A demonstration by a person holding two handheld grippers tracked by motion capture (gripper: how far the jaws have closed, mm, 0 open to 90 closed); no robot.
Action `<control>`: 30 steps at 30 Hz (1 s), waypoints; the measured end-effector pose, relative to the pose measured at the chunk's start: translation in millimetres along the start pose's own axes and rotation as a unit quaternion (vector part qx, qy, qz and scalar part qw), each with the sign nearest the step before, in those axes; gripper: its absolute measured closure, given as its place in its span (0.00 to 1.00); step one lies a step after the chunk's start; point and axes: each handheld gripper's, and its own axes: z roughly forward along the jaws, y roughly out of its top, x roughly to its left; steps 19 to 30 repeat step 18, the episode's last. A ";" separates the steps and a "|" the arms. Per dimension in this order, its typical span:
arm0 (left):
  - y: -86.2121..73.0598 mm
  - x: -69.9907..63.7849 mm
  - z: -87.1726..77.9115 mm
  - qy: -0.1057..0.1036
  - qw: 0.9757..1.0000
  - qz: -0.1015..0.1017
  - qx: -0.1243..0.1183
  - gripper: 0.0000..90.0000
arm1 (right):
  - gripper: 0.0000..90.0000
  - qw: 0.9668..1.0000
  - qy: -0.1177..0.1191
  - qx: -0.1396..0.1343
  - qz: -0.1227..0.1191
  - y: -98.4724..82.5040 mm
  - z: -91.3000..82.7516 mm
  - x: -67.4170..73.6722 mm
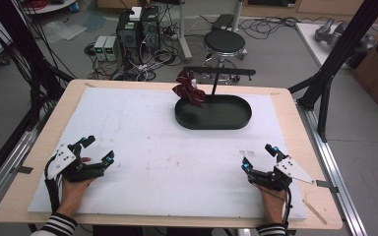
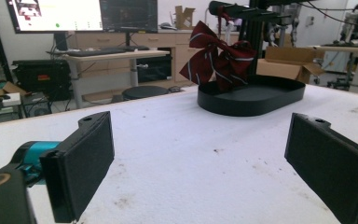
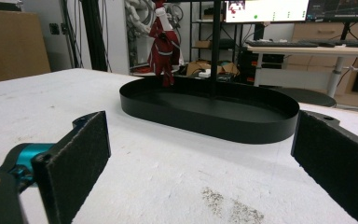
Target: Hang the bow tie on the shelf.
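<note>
High view: overhead, looking forward and down on the table (image 1: 103, 108). Both gripper views: low near the surface, facing the far tray (image 2: 261, 100), which all views share.
</note>
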 end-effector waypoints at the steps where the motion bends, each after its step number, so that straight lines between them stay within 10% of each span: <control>1: -0.2 -0.3 -0.2 0.000 1.000 0.001 -0.001 0.09 | 0.04 1.000 0.001 0.002 0.000 -0.1 -0.2 0.3; 30: -0.7 -1.6 -1.6 0.007 1.000 0.006 -0.009 0.09 | 0.04 1.000 -0.001 0.001 -0.001 -0.1 -0.5 1.0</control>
